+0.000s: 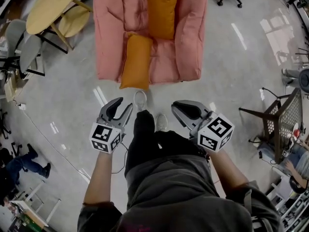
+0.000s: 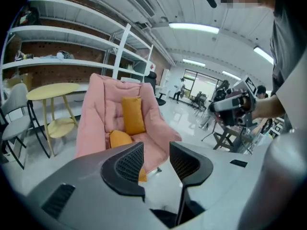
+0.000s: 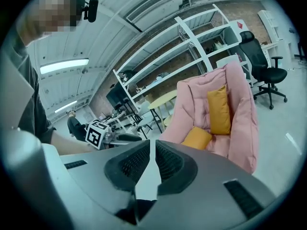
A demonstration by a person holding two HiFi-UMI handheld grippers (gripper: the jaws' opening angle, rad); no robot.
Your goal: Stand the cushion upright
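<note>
Both grippers are empty: the left gripper [image 1: 123,105] has its jaws moderately apart, while the right gripper [image 1: 176,105] has its jaws all but together, with only a thin slit between them. Both are well short of the pink armchair [image 1: 188,42] at 12 o'clock in the head view. There the cushion [image 1: 136,62] lies flat on the seat, its near end hanging over the front edge. That overhang is the likely trouble, since a one-sided push or a shallow pinch could slide it onto the floor. Being soft, it may also slump again once let go, or knock the second cushion [image 1: 161,13] leaning on the backrest. The armchair's top is cut off, the person's legs hide the floor between the grippers, and in the left gripper view a jaw covers the cushion's lower end.
</note>
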